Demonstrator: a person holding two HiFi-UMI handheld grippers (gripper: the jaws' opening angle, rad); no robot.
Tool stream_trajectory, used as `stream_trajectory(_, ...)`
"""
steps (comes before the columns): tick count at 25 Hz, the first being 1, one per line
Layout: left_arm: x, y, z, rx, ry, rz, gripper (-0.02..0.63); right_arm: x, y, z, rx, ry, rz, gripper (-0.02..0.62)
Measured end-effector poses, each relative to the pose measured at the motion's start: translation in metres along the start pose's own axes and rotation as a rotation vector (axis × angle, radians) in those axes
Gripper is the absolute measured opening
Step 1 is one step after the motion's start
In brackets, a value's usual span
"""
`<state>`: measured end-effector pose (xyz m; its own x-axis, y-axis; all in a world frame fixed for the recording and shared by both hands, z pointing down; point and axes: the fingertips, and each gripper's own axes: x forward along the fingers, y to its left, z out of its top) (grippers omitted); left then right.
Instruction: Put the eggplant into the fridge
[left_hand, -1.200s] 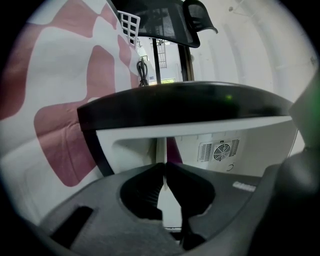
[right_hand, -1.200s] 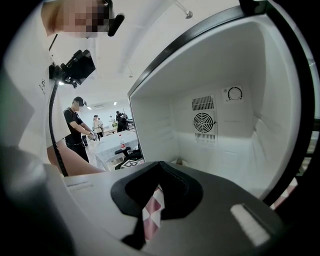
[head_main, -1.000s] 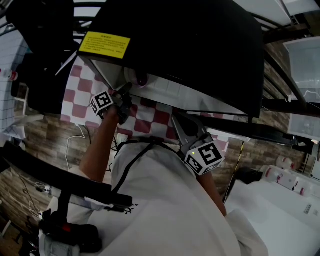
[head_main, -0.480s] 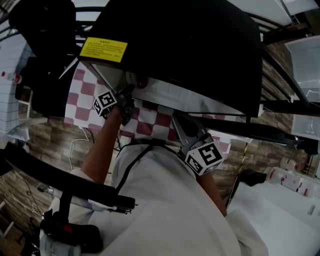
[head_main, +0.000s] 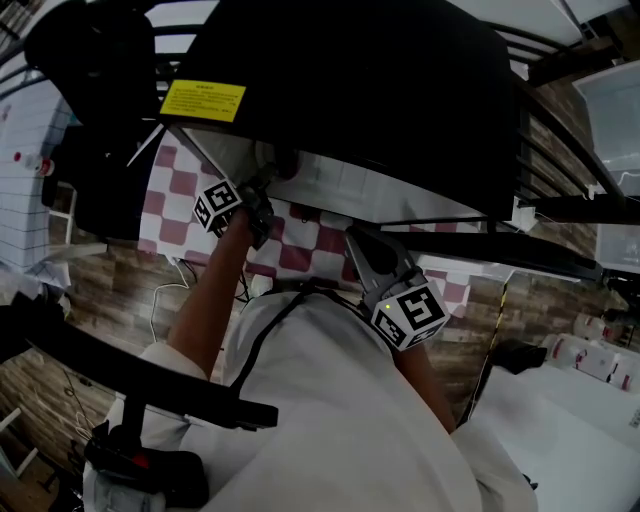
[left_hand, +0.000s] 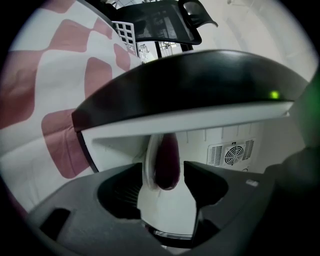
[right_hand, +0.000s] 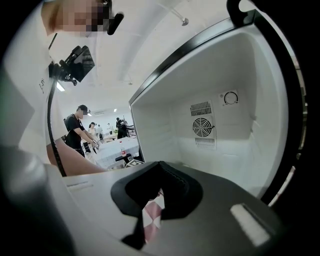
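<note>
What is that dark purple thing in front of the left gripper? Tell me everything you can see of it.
The eggplant is dark purple, smooth and slightly glossy, long, with a rounded near end. It is inside the open fridge, apparently resting on its white floor. A pale strip runs along its left side. The left gripper has just been opening, and its jaws now stand apart on either side without pressing on it.

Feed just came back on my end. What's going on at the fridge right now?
The person's left gripper reaches into the open fridge, and its jaws have just been opening. The dark purple eggplant sits between them inside the white compartment, with the pads off it. The right gripper also points into the fridge, with its jaws together and nothing held.
</note>
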<state>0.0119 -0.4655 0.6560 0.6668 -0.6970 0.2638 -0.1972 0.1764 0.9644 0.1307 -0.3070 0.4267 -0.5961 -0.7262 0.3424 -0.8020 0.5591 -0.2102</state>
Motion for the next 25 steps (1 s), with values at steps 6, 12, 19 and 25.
stream_trajectory(6, -0.009, -0.007, -0.005, 0.045, 0.007, 0.027, 0.287, -0.010, 0.004, 0.001, 0.000, -0.020, 0.003, 0.006)
stream_trajectory(12, -0.027, -0.019, -0.020, 0.114, 0.057, 0.012, 0.267, -0.014, 0.007, -0.001, 0.005, -0.045, 0.005, 0.006)
stream_trajectory(19, -0.056, -0.047, -0.041, 0.248, 0.116, -0.025, 0.180, -0.016, 0.007, -0.002, 0.014, -0.070, 0.008, 0.006)
stream_trajectory(25, -0.082, -0.083, -0.059, 0.333, 0.138, -0.079, 0.148, -0.017, 0.008, -0.002, 0.010, -0.083, 0.016, 0.006)
